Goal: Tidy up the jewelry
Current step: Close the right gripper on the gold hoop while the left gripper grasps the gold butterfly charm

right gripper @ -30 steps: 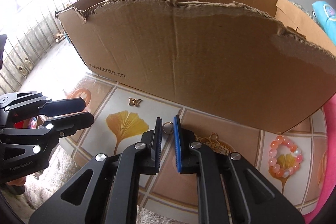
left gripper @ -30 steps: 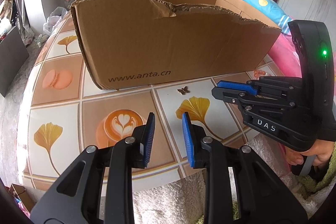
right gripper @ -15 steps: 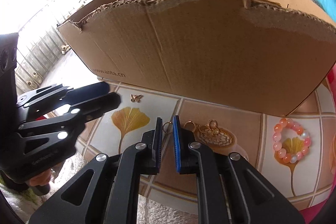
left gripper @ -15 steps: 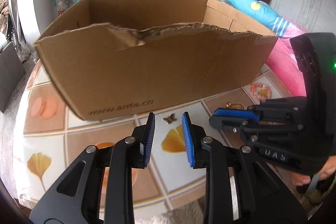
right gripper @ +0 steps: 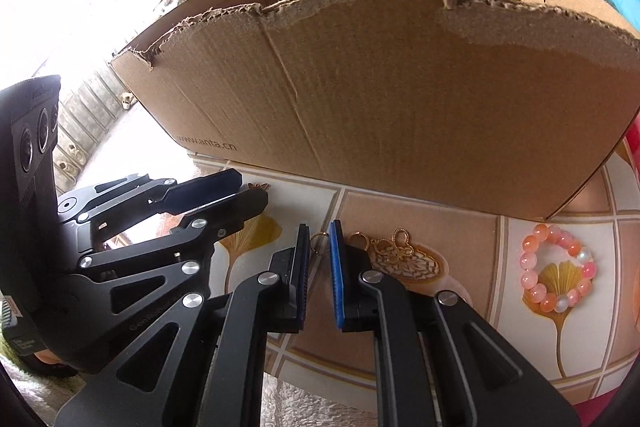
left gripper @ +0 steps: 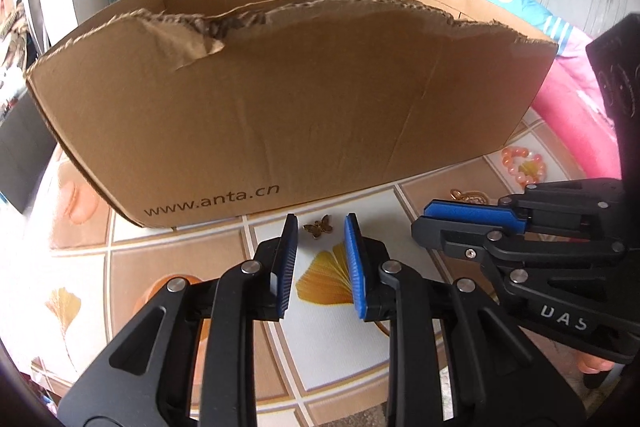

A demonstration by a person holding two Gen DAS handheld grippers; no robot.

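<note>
Left wrist view: the left claw (left gripper: 320, 239) hangs open at a narrow gap over the tiled bench (left gripper: 168, 267), its blue pads flanking a small brass-coloured butterfly charm (left gripper: 319, 226) that lies flat just in front of the torn cardboard box (left gripper: 280, 115). The charm looks light, thin and stiff, likely to slide on the glossy tile; pinching across its wings seems the surest hold. Whether the pads touch the bench cannot be told. The right claw (left gripper: 472, 217) enters side-on from the right, and what it holds is hidden here.

Right wrist view: the right claw (right gripper: 319, 243) is drawn nearly together around a small gold ring (right gripper: 318, 239), which stands upright between the pads; firm contact is hard to confirm. The ring looks hard, smooth and prone to slip. Just beside it lie a second ring (right gripper: 357, 239) and a gold clover chain (right gripper: 394, 247), with a pink bead bracelet (right gripper: 556, 269) well apart. The box's interior is hidden behind its wall, and the left claw's fingers partly cover the charm.
</note>
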